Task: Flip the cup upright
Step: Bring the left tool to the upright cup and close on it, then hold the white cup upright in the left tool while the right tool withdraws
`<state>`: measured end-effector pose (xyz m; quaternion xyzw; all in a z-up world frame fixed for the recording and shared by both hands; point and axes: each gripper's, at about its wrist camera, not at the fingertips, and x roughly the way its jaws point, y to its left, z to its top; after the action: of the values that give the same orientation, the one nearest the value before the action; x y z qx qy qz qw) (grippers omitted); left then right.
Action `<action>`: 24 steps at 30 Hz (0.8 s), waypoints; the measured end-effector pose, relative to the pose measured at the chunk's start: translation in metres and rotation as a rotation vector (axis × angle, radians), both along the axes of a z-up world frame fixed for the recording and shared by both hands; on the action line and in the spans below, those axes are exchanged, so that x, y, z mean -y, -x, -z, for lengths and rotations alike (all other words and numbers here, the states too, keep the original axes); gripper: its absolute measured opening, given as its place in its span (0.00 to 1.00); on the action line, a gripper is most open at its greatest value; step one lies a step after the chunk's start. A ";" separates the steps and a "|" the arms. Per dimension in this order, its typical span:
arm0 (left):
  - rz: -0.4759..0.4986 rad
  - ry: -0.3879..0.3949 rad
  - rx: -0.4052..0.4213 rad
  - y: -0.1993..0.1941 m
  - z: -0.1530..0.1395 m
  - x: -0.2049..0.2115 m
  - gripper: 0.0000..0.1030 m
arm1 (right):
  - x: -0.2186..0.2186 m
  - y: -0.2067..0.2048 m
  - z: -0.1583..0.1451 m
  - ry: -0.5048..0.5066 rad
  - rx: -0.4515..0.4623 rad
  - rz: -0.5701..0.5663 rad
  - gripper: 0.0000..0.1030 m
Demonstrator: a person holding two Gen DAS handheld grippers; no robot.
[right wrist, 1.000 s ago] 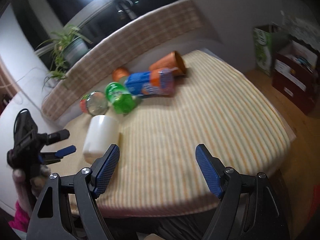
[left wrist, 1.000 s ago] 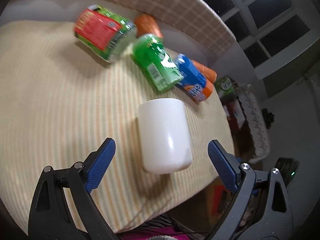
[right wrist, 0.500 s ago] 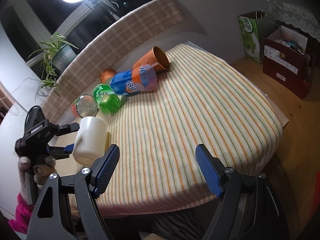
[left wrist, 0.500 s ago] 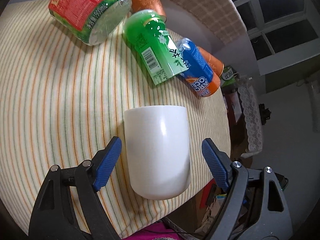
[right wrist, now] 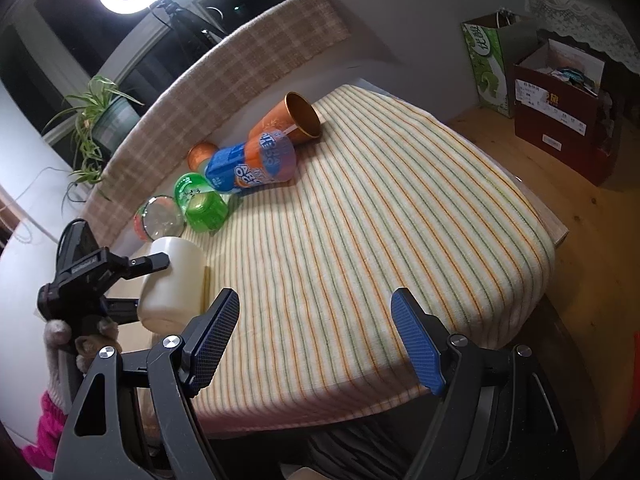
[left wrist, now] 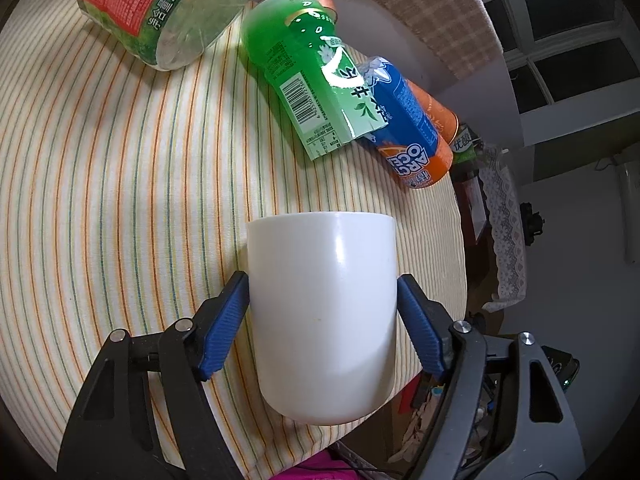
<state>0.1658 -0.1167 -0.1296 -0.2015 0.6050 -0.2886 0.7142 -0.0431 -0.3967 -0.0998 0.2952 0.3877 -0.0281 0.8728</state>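
A plain white cup lies on its side on the striped tablecloth, its closed bottom towards the left wrist camera. My left gripper has closed around it, both blue pads touching its sides. In the right wrist view the cup sits at the table's left edge with the left gripper around it. My right gripper is open and empty, above the table's near edge.
Beyond the cup lie a red-and-green labelled jar, a green bottle, a blue-orange bottle and two orange cups. Boxes stand on the wooden floor to the right.
My left gripper has moved forward over the white cup and its jaws have closed from wide open onto the cup's sides. The right gripper has stayed open and has pulled back a little.
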 end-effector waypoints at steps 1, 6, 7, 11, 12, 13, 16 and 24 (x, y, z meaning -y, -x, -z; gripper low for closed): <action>0.000 -0.003 0.009 0.002 -0.002 0.000 0.74 | -0.001 -0.001 0.000 -0.001 0.000 -0.004 0.76; -0.012 -0.039 0.086 0.011 -0.013 -0.002 0.74 | -0.009 -0.005 -0.001 -0.001 0.002 -0.031 0.76; -0.013 -0.046 0.102 0.013 -0.015 -0.003 0.74 | -0.011 -0.006 -0.002 -0.001 0.003 -0.035 0.76; -0.026 -0.081 0.187 0.023 -0.028 -0.010 0.74 | -0.016 -0.007 -0.001 0.000 0.000 -0.049 0.76; -0.031 -0.088 0.205 0.026 -0.031 -0.013 0.74 | -0.017 -0.008 0.000 -0.001 -0.002 -0.051 0.76; -0.036 -0.095 0.221 0.028 -0.033 -0.015 0.74 | -0.018 -0.008 0.000 -0.003 -0.004 -0.052 0.76; -0.052 -0.121 0.279 0.033 -0.040 -0.020 0.74 | -0.021 -0.008 0.001 -0.002 -0.007 -0.058 0.76; -0.072 -0.229 0.432 0.049 -0.052 -0.018 0.74 | -0.028 -0.007 -0.003 0.011 0.001 -0.072 0.76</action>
<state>0.1167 -0.0986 -0.0776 -0.0743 0.4595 -0.2290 0.8549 -0.0364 -0.3684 -0.0965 0.2760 0.3977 0.0015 0.8750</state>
